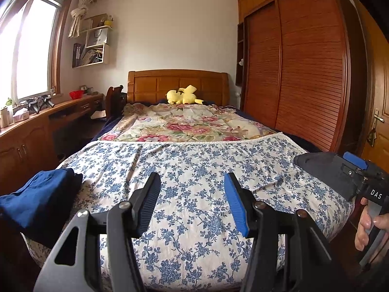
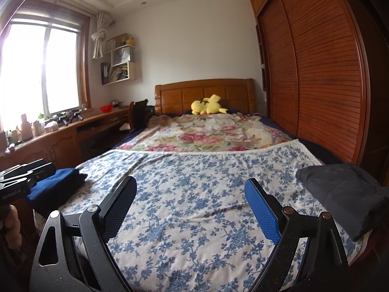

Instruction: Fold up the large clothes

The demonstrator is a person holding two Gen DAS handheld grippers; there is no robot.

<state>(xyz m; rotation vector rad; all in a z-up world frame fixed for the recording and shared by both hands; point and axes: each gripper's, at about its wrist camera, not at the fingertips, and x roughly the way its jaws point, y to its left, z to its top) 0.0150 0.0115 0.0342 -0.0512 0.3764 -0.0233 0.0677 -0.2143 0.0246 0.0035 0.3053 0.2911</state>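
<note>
A wooden bed point(image 1: 178, 82) fills the middle of the room, running from the near edge away to a headboard at the far wall. A tall slatted wardrobe point(image 1: 304, 73) stands along its right side, and a long wooden desk point(image 1: 29, 131) runs under the window point(image 1: 31, 48) on the left.

The near half of the bed is covered by a blue-flowered sheet point(image 1: 194, 170), spread flat; beyond it lies a pink-flowered quilt point(image 1: 184, 124).

Two folded garments rest on the sheet, well apart. A dark blue garment point(image 1: 39, 197) sits at the near left corner, partly over the edge of the mattress. A dark grey garment point(image 2: 340, 192) sits at the near right edge.

A yellow plush toy point(image 1: 182, 95) lies against the headboard at the far end.

The left gripper point(image 1: 192, 202) hovers over the near middle of the sheet, its jaws about half open with nothing between them. The right gripper point(image 2: 192, 206) hangs over the same stretch of sheet, its jaws spread wide and empty; the dark grey garment lies just to its right, not touched. A hand point(image 1: 369, 228) grips the right gripper's handle at the right edge of the left wrist view.
</note>
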